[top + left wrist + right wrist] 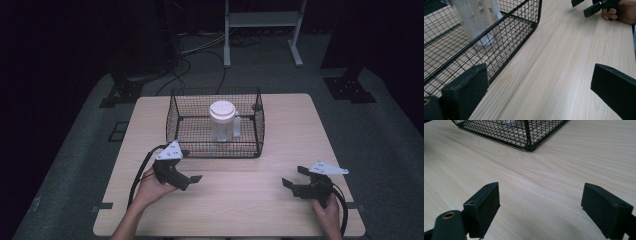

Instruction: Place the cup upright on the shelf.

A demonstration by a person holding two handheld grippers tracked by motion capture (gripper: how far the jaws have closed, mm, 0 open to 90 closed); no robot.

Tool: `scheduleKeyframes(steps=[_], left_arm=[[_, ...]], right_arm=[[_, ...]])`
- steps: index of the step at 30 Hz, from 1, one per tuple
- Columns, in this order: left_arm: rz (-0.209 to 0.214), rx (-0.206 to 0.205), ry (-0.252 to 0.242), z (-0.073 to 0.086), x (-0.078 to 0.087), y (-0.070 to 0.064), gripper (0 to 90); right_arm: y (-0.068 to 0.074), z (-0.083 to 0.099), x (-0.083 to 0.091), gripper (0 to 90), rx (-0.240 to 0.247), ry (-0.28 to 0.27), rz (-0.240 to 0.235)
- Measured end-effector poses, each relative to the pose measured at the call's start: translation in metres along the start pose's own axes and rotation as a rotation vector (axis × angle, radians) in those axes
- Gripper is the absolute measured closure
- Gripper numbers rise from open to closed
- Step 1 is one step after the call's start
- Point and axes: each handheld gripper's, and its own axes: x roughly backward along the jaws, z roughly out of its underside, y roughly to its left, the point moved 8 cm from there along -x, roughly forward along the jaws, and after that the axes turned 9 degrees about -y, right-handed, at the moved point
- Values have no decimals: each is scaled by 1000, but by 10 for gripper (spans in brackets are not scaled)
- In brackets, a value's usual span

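While both hands rest low on the pale wood-grain table (250, 200), a black wire-mesh basket (216, 129) sits toward the far middle, holding an upright clear plastic jug with a white lid (223, 120). The left hand-held gripper (186, 170) lies just beside the basket's near left corner, its jaws spread wide with nothing between them. The right hand-held gripper (295, 178) hovers well apart from the basket at the near right, jaws likewise wide and empty over bare wood.
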Motion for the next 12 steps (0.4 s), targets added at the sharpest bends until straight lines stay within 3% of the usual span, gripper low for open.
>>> scheduleKeyframes(steps=[12], left_arm=[[-5, 13, -25, 7, 10, -5, 6]], right_arm=[[0, 0, 0, 143, 1, 2, 1]])
